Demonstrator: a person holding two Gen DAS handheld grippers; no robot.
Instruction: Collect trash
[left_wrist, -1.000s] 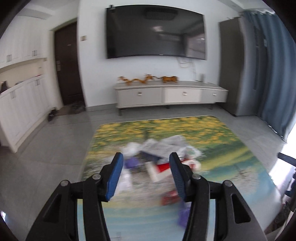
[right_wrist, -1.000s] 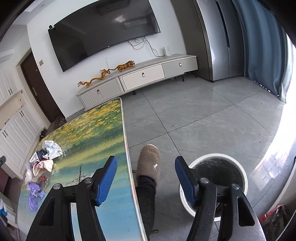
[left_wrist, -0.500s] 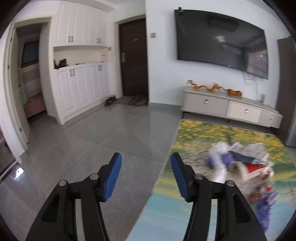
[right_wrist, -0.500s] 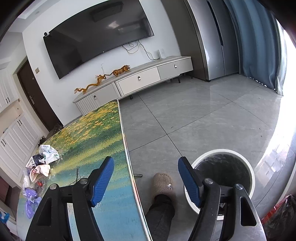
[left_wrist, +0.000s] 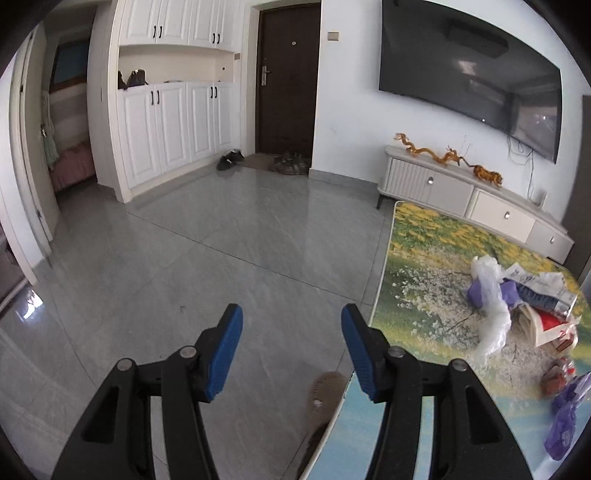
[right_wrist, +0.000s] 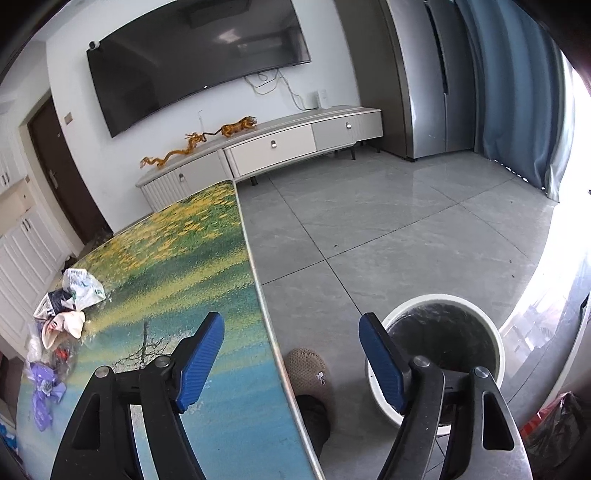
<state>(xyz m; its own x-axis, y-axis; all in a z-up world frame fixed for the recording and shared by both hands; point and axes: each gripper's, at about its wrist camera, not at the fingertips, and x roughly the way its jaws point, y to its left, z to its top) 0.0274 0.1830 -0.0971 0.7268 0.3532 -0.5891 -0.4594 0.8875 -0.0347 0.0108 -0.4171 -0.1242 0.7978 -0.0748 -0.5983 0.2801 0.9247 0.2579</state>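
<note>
- The left gripper (left_wrist: 291, 350) hangs with its 2 blue pads (left_wrist: 225, 350) spread and nothing between them, above grey floor tiles (left_wrist: 207, 266) just off the table's left edge.
- The right gripper (right_wrist: 291, 360) has just been widening its jaws; they stand apart and empty, straddling the table's right edge, with 1 pad over the tabletop and the other over the white trash bin (right_wrist: 498, 347).
- That bin, lined with a dark bag, stands on the floor just beside the table; a knitted slipper (right_wrist: 308, 369) on a person's foot rests between the table edge and the bin.
- The table (left_wrist: 424, 258) carries a printed landscape of yellow flowers and blue water.
- The trash pile (left_wrist: 517, 306) lies on the table, well apart from both grippers: crumpled clear plastic (left_wrist: 491, 314), purple wrappers (left_wrist: 561, 417), a white printed bag (right_wrist: 83, 286) and a red-and-white carton (left_wrist: 550, 325).
- Behind the table a low white TV cabinet (right_wrist: 273, 147) holds orange dragon figurines (right_wrist: 184, 146) under a wall-mounted television (right_wrist: 195, 62).
- A dark door (left_wrist: 286, 81) and white cupboards (left_wrist: 170, 122) fill the left wrist view; blue curtains (right_wrist: 517, 92) hang at the right.
</note>
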